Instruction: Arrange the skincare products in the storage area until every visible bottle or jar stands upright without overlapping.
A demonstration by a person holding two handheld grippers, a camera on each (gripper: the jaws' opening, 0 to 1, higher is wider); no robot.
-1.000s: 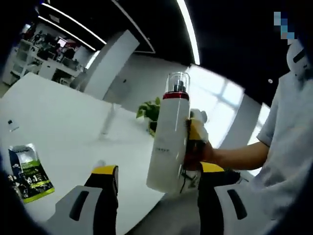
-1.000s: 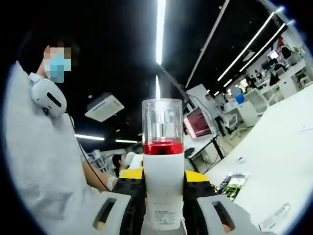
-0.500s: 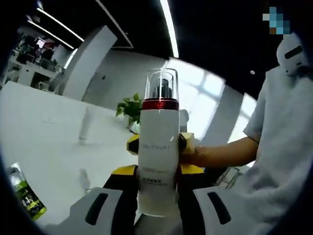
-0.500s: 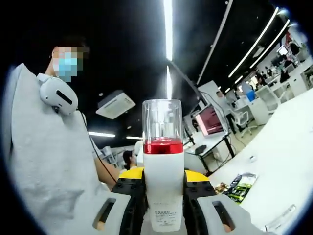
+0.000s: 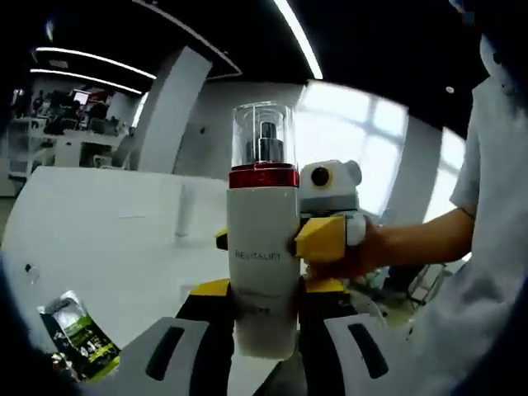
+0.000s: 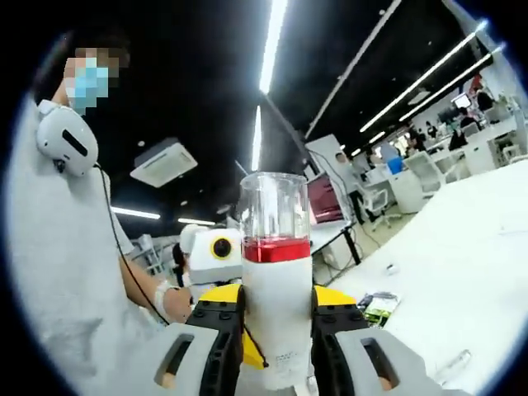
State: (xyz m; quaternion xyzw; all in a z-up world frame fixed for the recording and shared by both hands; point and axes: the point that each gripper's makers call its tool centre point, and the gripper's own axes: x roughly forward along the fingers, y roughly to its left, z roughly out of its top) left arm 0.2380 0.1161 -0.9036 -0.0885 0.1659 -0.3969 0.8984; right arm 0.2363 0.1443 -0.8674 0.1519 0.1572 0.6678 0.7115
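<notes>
1. The white bottle is held up in the air above the white desk, between both claws, and it stands about upright in both views.
2. The left claw is closed on the lower part of the bottle body. In the right gripper view, the right claw also grips the bottle on its lower body, and the left claw shows just behind it. In the left gripper view, the right claw comes from the right side and touches the middle of the body.
3. The bottle is a tall white cylinder with a red ring under a clear cap; a dark pump head is inside the cap. Small grey text is on the front.
4. I judge the body is stiff plastic, smooth and maybe slippery, and not very heavy. The clear cap may pull off, so the body is the better place to hold.
5. A small green and black sachet lies flat on the desk near its edge.
</notes>
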